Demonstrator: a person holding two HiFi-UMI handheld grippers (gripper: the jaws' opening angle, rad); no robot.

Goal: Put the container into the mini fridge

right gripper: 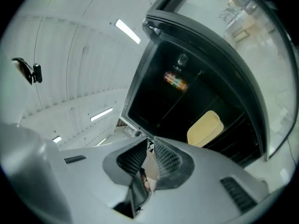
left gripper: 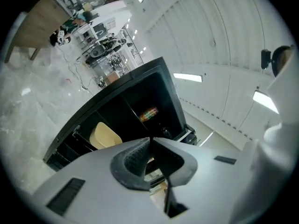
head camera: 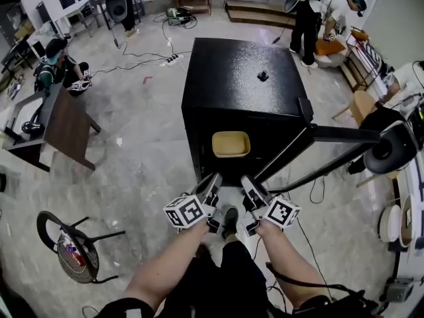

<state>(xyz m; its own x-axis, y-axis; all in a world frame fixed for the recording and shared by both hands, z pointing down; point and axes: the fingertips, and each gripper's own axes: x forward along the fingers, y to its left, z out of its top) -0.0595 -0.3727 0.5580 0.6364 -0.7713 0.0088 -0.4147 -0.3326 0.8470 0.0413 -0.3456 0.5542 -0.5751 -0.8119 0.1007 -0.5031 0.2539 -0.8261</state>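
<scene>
A pale yellow container [head camera: 231,144] lies on a shelf inside the black mini fridge [head camera: 238,78], whose door [head camera: 344,135] stands swung open to the right. The container [left gripper: 105,136] shows left of centre in the left gripper view, and the same container [right gripper: 204,128] lies right of centre in the right gripper view. My left gripper [head camera: 213,179] and right gripper [head camera: 246,179] hover side by side just below the fridge opening, apart from the container. Seen along its own jaws, the left gripper [left gripper: 150,139] has its tips together and holds nothing. The right gripper [right gripper: 150,141] is likewise shut and empty.
A small multicoloured item [right gripper: 176,80] sits deep in the fridge's upper part. A dark table [head camera: 63,121] stands at the left and a folding chair [head camera: 69,244] lies at the lower left. A black round fixture [head camera: 391,148] sits beyond the door. People and cables fill the back.
</scene>
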